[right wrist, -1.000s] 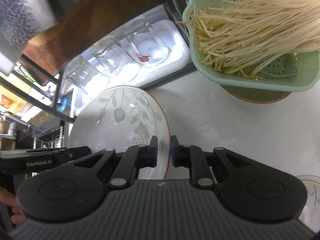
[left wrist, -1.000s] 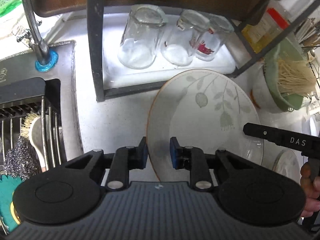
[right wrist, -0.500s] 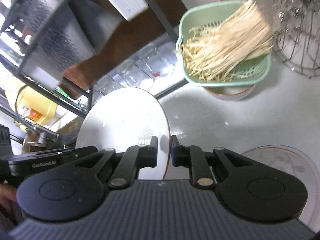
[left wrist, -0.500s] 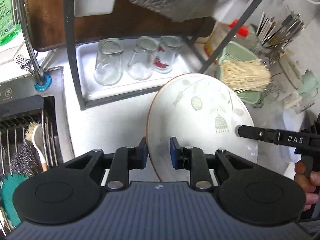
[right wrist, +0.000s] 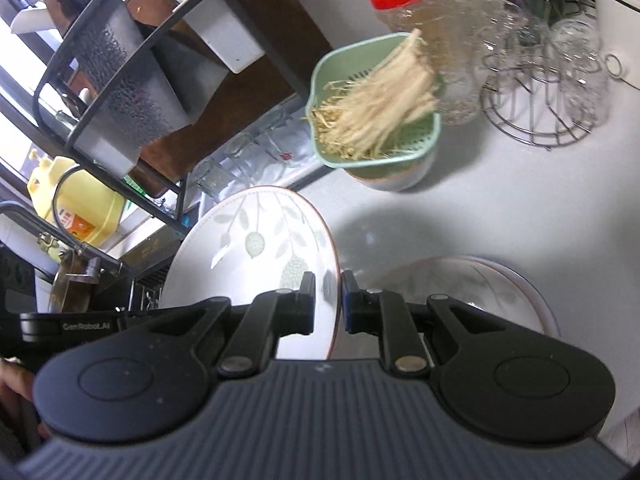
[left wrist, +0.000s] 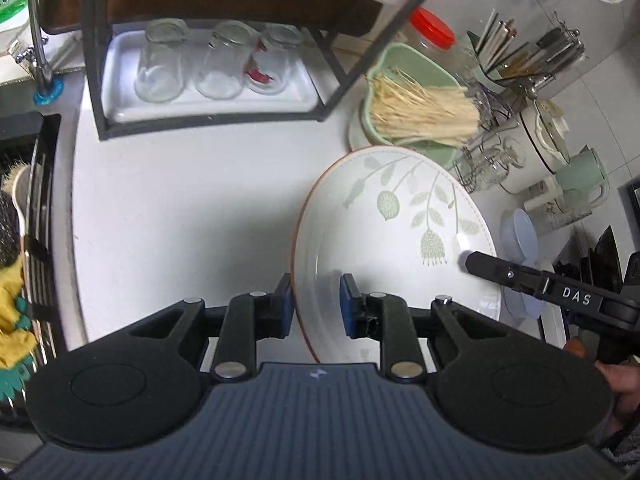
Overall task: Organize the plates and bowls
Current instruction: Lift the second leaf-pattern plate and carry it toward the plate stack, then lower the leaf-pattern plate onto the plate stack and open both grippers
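Note:
A white plate with a green leaf pattern and a brown rim (left wrist: 392, 232) hangs tilted above the white counter, held from both sides. My left gripper (left wrist: 316, 300) is shut on its left rim. My right gripper (right wrist: 326, 300) is shut on the opposite rim of the same plate (right wrist: 256, 256). One black finger (left wrist: 500, 270) of the right gripper shows at the plate's right edge in the left wrist view. A second patterned plate (right wrist: 488, 292) lies flat on the counter, below and to the right of the right gripper.
A green colander of pale sprouts (right wrist: 372, 120) sits on a bowl behind the plate. Upturned glasses (left wrist: 208, 64) stand on a white tray under a black rack. A wire glass stand (right wrist: 540, 80), a red-lidded jar (right wrist: 400, 0) and the sink (left wrist: 28, 208) at far left surround the counter.
Both grippers have carried the plate up and to the right, away from the rack and glasses. More of the counter shows now, and the flat plate has come into the right wrist view.

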A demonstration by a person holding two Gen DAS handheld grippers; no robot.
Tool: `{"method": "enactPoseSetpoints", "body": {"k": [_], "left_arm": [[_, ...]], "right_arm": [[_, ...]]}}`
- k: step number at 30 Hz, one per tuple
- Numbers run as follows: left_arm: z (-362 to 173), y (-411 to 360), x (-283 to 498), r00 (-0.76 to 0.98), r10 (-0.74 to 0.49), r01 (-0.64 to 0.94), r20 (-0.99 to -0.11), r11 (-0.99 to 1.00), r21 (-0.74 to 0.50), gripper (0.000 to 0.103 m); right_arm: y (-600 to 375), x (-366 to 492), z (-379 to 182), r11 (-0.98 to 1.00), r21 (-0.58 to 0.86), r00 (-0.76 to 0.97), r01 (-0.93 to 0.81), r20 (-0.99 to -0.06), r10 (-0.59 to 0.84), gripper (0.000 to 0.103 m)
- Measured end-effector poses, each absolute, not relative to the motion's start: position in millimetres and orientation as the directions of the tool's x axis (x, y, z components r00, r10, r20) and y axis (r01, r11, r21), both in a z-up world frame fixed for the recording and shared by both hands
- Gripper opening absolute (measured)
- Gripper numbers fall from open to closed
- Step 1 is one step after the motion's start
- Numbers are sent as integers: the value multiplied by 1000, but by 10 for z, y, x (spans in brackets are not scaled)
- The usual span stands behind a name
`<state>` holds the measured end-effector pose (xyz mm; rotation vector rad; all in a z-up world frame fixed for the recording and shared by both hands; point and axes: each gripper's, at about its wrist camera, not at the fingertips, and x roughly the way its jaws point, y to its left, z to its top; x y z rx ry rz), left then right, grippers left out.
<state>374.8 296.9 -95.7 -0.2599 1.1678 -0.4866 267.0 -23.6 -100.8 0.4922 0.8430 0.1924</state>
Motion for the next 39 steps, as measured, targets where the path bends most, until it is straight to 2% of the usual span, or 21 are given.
{"method": "enactPoseSetpoints", "body": {"k": [7, 10, 20, 27, 31, 39], "left_arm": [[-1091, 2654, 3605, 280, -507, 210, -815, 861, -464, 26], [-1057, 2447, 3565, 317, -486, 253, -814, 871, -422, 26], [-1251, 2002, 3453, 291, -388, 223, -875, 917, -332, 26], [-1414, 1865, 3331, 296, -330, 192, -897, 940, -282, 26], [-1469, 1812, 3329, 295, -299, 184, -908, 950, -253, 26], [-1545, 1711, 3407, 293, -236, 179, -927, 966, -189, 26]], "right_arm": [[-545, 2467, -1109, 874, 485, 635, 34, -685, 356, 16], [-684, 2425, -1116, 885, 465, 645, -4, -675, 357, 16], [-1070, 2397, -1380, 874, 487, 617, -6, -685, 386, 16], [-1124, 2430, -1547, 889, 456, 572, -43, -718, 396, 16], [-1204, 2471, -1698, 868, 496, 545, -18, -723, 424, 16], [-1182, 2521, -1887, 873, 487, 516, -19, -744, 426, 16]]}}
